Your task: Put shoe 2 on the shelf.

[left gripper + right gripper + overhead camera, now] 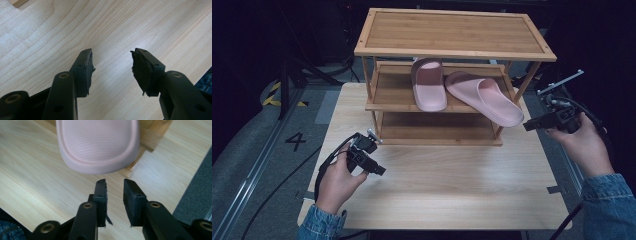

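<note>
Two pink slippers lie on the middle shelf of a bamboo rack [452, 31]. One slipper [429, 84] lies straight. The other slipper [484, 97] is angled, and its heel end juts out past the shelf's front right corner. My right gripper [527, 126] points at that heel from the right, just short of it. In the right gripper view the heel [97, 145] hangs just beyond my right gripper [115, 182], whose jaws stand a narrow gap apart with nothing between them. My left gripper [382, 170] rests low over the table's left front; in the left gripper view it [112, 53] is open and empty.
The rack stands at the back of a light wooden table [452, 180], with a top shelf and a bottom shelf [437, 127] bare. Grey floor with a rail and cables [267, 165] lies to the left. Dark floor [197, 190] borders the table's right edge.
</note>
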A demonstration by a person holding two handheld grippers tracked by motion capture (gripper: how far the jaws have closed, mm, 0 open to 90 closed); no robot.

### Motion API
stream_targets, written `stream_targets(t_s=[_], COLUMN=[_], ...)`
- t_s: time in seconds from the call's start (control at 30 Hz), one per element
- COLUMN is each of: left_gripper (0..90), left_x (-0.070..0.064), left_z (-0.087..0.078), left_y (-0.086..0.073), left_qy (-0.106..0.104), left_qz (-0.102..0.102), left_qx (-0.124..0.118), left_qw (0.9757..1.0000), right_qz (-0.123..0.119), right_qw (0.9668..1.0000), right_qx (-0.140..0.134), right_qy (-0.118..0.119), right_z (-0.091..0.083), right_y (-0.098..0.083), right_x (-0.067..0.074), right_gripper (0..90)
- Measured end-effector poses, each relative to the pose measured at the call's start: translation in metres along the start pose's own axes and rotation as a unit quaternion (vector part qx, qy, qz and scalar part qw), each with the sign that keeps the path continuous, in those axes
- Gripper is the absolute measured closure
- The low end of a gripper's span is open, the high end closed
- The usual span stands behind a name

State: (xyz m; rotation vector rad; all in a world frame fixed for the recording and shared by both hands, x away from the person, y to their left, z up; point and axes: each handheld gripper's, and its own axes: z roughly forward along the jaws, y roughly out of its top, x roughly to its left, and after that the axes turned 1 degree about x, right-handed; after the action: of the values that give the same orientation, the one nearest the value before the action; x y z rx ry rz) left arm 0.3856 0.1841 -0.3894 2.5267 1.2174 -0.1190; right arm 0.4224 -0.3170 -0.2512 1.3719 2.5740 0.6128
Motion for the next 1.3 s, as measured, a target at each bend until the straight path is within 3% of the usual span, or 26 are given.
stream_targets(t_s=[0.63,1.1,1.3], left_gripper=[50.7,50.7,50.7], left_x=[0.007,0.008,0.010], left_z=[-0.007,-0.012,-0.015], left_y=[-0.021,-0.033,-0.042], left_qy=[0.003,0.008,0.009], left_qz=[-0.023,-0.032,-0.045], left_qx=[-0.006,-0.012,-0.016], left_qw=[0.9997,0.9994,0.9988], right_qz=[-0.040,-0.079,-0.099], right_qw=[0.9989,0.9962,0.9941], right_qx=[0.012,0.006,0.007], right_qy=[0.021,0.037,0.044], right_z=[0.024,0.043,0.051], right_y=[0.032,0.063,0.079], right_x=[0.034,0.063,0.080], right_gripper=[79.2,83.9,86.1])
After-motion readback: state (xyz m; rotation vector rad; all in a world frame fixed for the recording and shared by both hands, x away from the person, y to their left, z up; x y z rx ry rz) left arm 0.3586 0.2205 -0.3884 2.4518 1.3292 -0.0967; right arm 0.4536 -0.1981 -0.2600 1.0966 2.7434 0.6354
